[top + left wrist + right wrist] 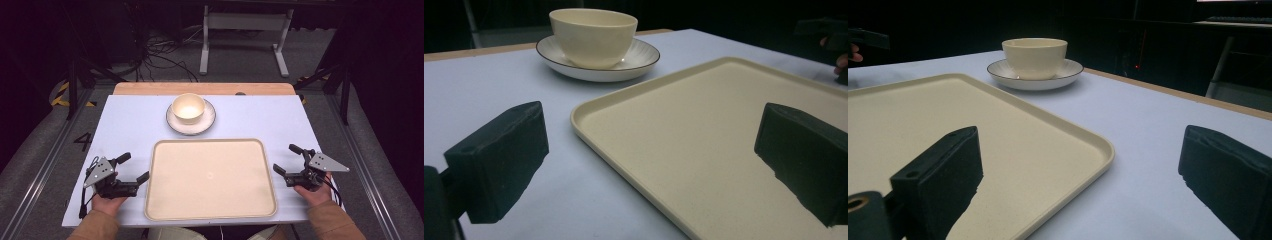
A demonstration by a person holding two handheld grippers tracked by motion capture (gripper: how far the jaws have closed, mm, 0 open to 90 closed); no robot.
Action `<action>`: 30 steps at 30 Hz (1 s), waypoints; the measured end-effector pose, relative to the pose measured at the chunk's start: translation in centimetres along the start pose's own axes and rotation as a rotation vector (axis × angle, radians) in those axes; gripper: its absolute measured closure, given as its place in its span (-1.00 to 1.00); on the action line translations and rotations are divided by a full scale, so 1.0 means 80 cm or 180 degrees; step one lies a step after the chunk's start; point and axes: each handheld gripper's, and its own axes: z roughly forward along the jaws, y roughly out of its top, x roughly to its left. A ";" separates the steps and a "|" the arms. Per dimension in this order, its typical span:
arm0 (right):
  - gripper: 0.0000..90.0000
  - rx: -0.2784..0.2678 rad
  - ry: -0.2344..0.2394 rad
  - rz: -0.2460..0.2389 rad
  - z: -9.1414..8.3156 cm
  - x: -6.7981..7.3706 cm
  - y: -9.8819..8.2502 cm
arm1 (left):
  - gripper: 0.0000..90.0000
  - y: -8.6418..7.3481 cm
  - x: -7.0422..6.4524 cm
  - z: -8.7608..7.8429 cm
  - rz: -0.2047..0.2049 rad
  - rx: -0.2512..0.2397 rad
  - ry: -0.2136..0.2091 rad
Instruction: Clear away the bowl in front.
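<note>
Cream: 1 bowl [188, 107], 1 tray [210, 179] (bare), 1 saucer [172, 123].

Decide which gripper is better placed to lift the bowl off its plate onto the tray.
Neither clearly: left gripper and right gripper flank the tray, jaws open, bowl midway beyond. The right sits marginally nearer.

The high view looks forward and down from above the person's side of the desk [125, 120], far enough off to take in the whole top and the floor beyond. The left gripper view sits low, just behind its own black fingers [499, 165], facing across the tray [704, 150] that runs between and past those fingers, toward the bowl [594, 35] on its saucer [644, 55] well beyond them. The right gripper view rides equally low behind its fingers [943, 175], and both share the tray, bowl and saucer with the high view.
</note>
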 end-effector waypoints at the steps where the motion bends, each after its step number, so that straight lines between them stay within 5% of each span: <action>1: -0.91 0.0000 0.0002 0.0000 0.000 0.000 0.000 | -0.97 0.001 0.001 -0.001 0.0007 -0.0019 0.0016; 7: -0.90 -0.0011 -0.0003 0.0013 0.000 -0.001 0.000 | -0.97 0.002 0.002 -0.005 -0.0052 -0.0117 0.0042; 13: -0.90 -0.0011 -0.0012 0.0013 0.000 -0.001 0.000 | -0.97 0.007 0.001 -0.006 -0.0060 -0.0039 0.0060; 17: -0.91 -0.0017 -0.0026 0.0019 0.000 -0.001 0.000 | -0.97 0.014 -0.003 -0.009 0.0049 -0.0025 0.0126; 30: -0.91 -0.0012 -0.0030 0.0018 -0.001 -0.001 0.000 | -0.99 0.036 -0.014 -0.015 0.0015 -0.0155 -0.0115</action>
